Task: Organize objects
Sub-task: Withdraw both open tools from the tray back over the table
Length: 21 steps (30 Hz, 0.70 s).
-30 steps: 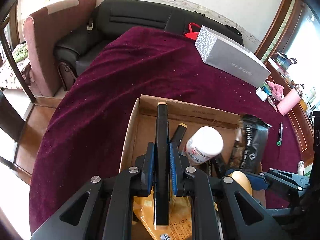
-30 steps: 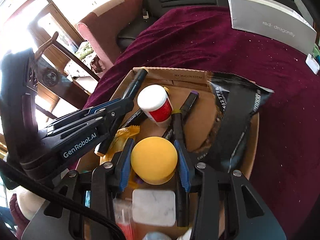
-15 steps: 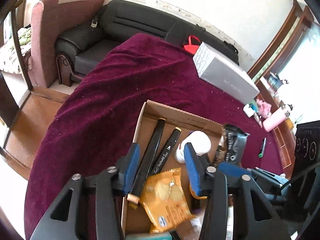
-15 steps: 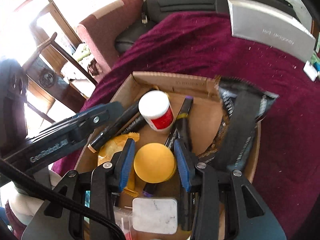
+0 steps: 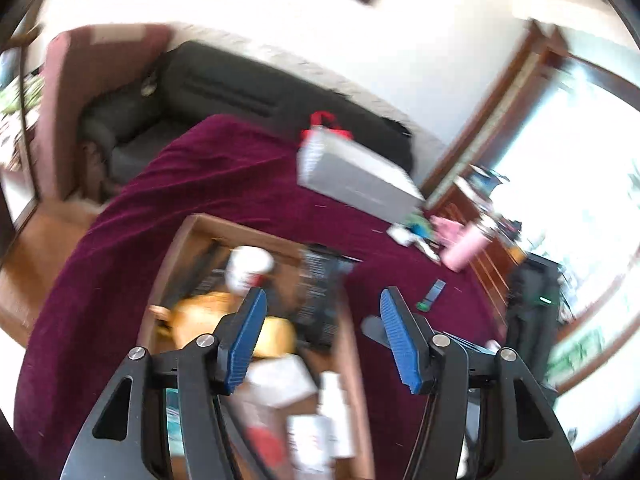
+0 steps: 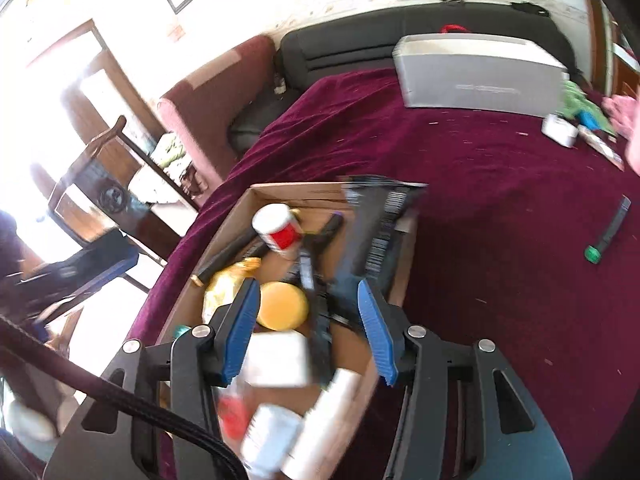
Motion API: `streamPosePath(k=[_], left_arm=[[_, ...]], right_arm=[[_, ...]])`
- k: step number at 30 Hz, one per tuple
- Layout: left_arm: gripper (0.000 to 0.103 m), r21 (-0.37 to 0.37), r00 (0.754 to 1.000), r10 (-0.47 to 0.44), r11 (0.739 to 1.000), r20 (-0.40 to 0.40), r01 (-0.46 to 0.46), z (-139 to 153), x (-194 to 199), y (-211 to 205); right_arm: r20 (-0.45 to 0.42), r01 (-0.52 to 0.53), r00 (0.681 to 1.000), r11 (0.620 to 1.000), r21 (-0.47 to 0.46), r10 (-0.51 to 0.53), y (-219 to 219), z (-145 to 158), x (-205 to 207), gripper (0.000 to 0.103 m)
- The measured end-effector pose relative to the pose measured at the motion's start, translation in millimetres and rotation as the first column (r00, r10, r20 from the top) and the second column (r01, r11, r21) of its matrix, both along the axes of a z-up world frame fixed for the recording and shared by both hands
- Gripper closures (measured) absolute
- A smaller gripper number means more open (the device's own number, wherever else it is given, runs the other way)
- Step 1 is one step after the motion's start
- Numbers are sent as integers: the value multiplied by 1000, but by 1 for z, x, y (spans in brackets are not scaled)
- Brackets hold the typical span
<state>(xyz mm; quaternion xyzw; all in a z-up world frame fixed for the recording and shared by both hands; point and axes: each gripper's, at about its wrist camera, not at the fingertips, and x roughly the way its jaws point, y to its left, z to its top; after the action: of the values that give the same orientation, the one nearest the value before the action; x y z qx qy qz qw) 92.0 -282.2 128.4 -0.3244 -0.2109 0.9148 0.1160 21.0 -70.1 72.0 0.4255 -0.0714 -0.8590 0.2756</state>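
Observation:
A cardboard box on the maroon cloth holds a white bottle with a red label, black markers, a yellow snack pack, a yellow round sponge, a black pouch and white items. My right gripper hangs above the box with its jaws opening and nothing gripped; the sponge lies below. My left gripper is lifted over the box's right side, its jaws opening and empty. A green-capped marker lies on the cloth to the right; it shows as a marker in the left wrist view.
A grey carton stands at the far side of the table. Pink and green items lie at the right edge. A black sofa and a red armchair stand beyond; wooden furniture is at the left.
The left gripper let go of the black marker, which now lies in the box, and rose to the right. The right gripper released the yellow sponge into the box and lifted away.

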Motion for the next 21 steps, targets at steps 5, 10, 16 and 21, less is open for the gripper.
streamPosePath(k=[5, 10, 16, 21], left_arm=[[49, -35, 987, -157, 987, -37, 155, 8, 16, 76], [49, -123, 953, -302, 947, -20, 297, -6, 22, 163], [49, -181, 934, -346, 917, 84, 356, -53, 7, 234], [49, -222, 938, -315, 914, 141, 341, -89, -11, 260]], right_arm=[[-5, 127, 992, 991, -41, -127, 69, -4, 9, 47], [6, 275, 961, 959, -60, -276, 141, -19, 11, 47], [46, 436, 900, 897, -68, -434, 213, -43, 5, 47], [60, 529, 848, 846, -71, -526, 252, -59, -4, 47]])
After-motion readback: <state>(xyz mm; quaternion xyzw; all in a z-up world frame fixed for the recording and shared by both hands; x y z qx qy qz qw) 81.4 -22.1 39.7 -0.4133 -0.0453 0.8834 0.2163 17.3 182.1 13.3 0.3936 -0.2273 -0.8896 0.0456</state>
